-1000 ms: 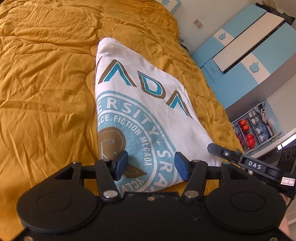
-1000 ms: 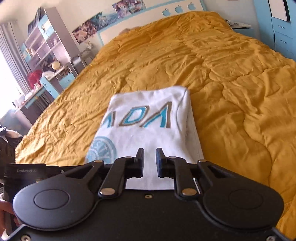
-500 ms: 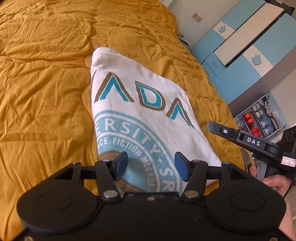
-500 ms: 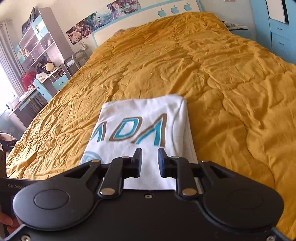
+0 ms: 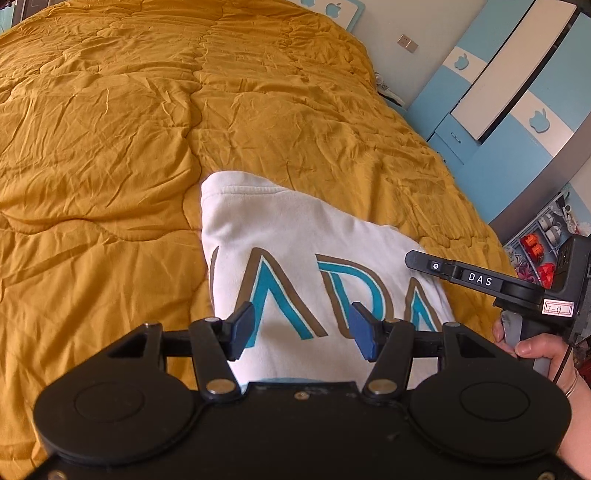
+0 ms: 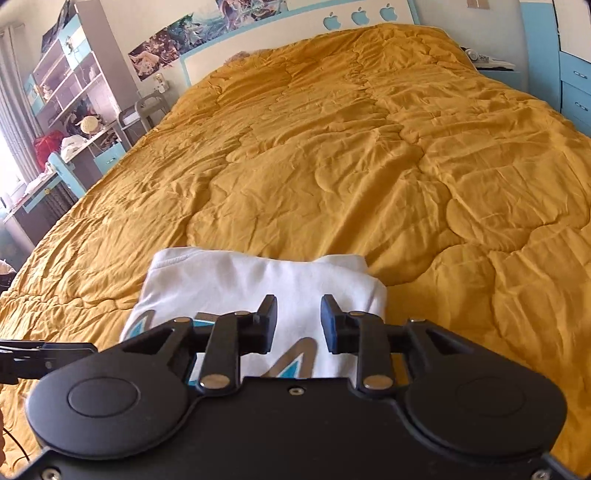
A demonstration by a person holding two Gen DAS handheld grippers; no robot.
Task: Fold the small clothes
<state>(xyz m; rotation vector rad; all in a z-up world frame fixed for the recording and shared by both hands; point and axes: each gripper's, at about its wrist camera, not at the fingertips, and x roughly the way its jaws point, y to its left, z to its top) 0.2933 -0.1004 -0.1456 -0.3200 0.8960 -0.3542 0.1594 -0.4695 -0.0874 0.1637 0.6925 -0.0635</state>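
A folded white shirt (image 5: 295,236) with teal and brown letters lies on the mustard quilt (image 5: 110,129). It also shows in the right wrist view (image 6: 236,277). My left gripper (image 5: 301,330) is open and empty, held over the shirt's lettered part. My right gripper (image 6: 298,323) is open and empty, over the shirt's right side; its body shows at the right of the left wrist view (image 5: 480,280), held by a hand (image 5: 535,350). The shirt's near part is hidden behind the gripper bodies.
The quilt (image 6: 332,147) covers the whole bed up to a white headboard (image 6: 295,26). Blue and white wardrobes (image 5: 517,92) stand to the right of the bed. A desk and shelves (image 6: 62,110) stand to the left.
Both grippers have moved forward along the shirt toward its far edge. The right gripper's jaws have opened from nearly closed. The circular print has dropped out of sight.
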